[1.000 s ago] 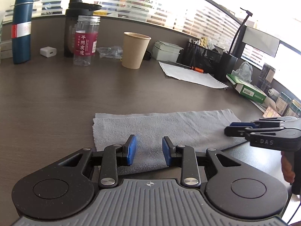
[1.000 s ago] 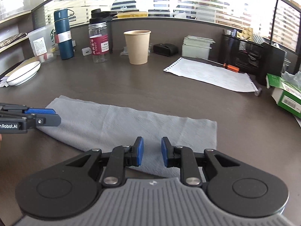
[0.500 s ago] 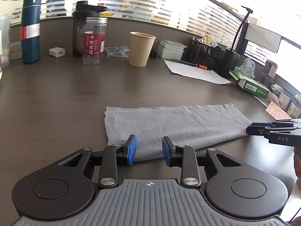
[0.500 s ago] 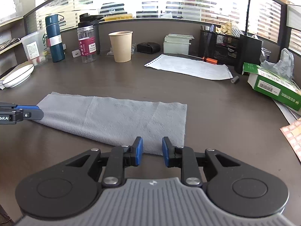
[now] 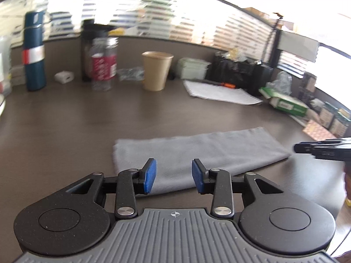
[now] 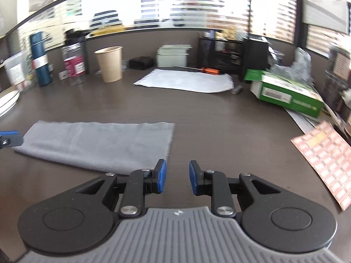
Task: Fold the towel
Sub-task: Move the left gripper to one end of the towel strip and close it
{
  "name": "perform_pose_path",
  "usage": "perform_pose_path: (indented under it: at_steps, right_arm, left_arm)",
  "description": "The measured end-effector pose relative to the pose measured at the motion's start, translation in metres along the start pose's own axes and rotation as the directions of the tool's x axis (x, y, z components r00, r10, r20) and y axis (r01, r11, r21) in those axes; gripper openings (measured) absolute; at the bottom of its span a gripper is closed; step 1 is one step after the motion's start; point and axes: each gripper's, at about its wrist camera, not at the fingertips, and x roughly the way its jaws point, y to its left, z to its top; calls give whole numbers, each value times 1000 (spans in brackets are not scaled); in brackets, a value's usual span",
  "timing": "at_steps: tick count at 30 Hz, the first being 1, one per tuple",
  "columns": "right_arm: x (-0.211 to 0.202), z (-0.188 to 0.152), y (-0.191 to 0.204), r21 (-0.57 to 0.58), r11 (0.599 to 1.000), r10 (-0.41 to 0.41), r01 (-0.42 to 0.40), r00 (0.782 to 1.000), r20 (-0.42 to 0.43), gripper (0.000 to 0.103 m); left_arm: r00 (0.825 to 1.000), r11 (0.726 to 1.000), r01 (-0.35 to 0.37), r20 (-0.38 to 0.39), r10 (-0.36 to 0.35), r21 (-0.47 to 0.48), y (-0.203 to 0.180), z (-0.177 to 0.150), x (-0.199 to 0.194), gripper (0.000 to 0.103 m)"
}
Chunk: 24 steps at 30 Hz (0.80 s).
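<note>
A grey towel [image 5: 197, 153] lies flat on the dark desk, folded into a long strip; it also shows in the right wrist view [image 6: 98, 144]. My left gripper [image 5: 173, 178] is open and empty, held above the towel's near edge towards its left end. My right gripper [image 6: 176, 176] is open and empty, just off the towel's right near corner, over bare desk. The right gripper's tip shows at the right edge of the left wrist view [image 5: 322, 150]. The left gripper's tip shows at the left edge of the right wrist view [image 6: 9, 138].
At the back stand a blue flask [image 5: 34, 52], a clear bottle with a red label [image 5: 104, 63] and a paper cup [image 5: 156, 70]. A white sheet [image 6: 186, 80], a green box [image 6: 285, 93] and a pink sheet [image 6: 326, 153] lie to the right.
Both grippers have drawn back and up from the towel. The right one has shifted right, past the towel's right corner. Both stay open and empty.
</note>
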Motion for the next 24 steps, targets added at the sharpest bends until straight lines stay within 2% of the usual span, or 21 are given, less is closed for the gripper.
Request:
perform_pose_path:
  at_steps: [4,7,9,14,17,19,21,24]
  right_arm:
    - [3,1,-2,15,1000,1,-1,1000,3,26]
    - [2,2,-2,6,1000,-4,4,1000,16,26]
    - [1,5,-5,3,1000,-14,14,1000,25,26]
    - [-2,11,-20,28,999,-29,28,998,47,26]
    - [-2,12,-27,43,999,-32,30,998,53,26]
    - [-2,14,-32,55,998,-33,30,998,58,26]
    - [-2,15,-36,68,997,-33,28,997,63,26]
    - [-3,16,-42,78,997,-31,26,997,72,26]
  left_arm:
    - [993,991,114,2,-114,63,-38,2,17,44]
    - [979,972,204,-3,-206,120,-75,2,37,44]
    - [972,960,234,-12,-235,153,-97,0,49,43]
    - [959,927,281,-51,-277,248,-144,-7,76,43]
    - [954,914,300,-65,-294,271,-161,-7,87,42]
    - [953,913,302,-89,-288,275,-170,-6,97,42]
    - [956,919,290,-114,-269,267,-174,-5,107,35]
    - [954,922,293,-147,-263,253,-176,-3,116,35]
